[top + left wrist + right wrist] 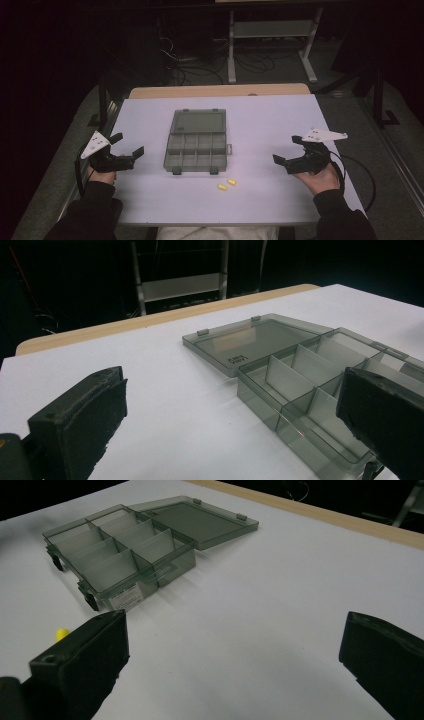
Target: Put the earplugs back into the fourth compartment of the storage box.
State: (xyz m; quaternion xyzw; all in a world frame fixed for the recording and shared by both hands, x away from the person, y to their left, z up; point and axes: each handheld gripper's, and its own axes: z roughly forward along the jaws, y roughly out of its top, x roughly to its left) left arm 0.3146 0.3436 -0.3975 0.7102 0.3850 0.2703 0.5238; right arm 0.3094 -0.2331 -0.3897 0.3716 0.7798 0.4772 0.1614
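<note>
A white bench [280, 200] carries a smoky grey compartment box [196, 150] at its middle, lying open with its lid [198, 122] folded back flat on the far side. The tray is split by thin walls into two rows of small compartments, and all that can be seen of them looks empty. A small latch tab sticks out from the box's right side. Just near of the box, slightly to the right, two small yellow pieces [226, 184] lie on the bare bench, close beside each other and apart from the box.

The left gripper [125, 150] is held in the person's left hand [101, 175] at the left of the bench, well apart from the box, aimed toward it. Its fingers [80, 425] stand wide apart with nothing between them; in the left gripper view the box's near corner lies just behind the right-hand finger.

The right gripper [290, 152] is held in the right hand [320, 179] at the right of the bench, also well apart from the box. Its fingers [82, 657] are spread wide and hold nothing. In the right gripper view one yellow piece [61, 633] peeks out just beside the left-hand finger, and the box lies farther off on the white surface.

Dark sleeves [90, 210] come in from the near edge. A tan strip of board [220, 90] shows along the far edge of the bench.
</note>
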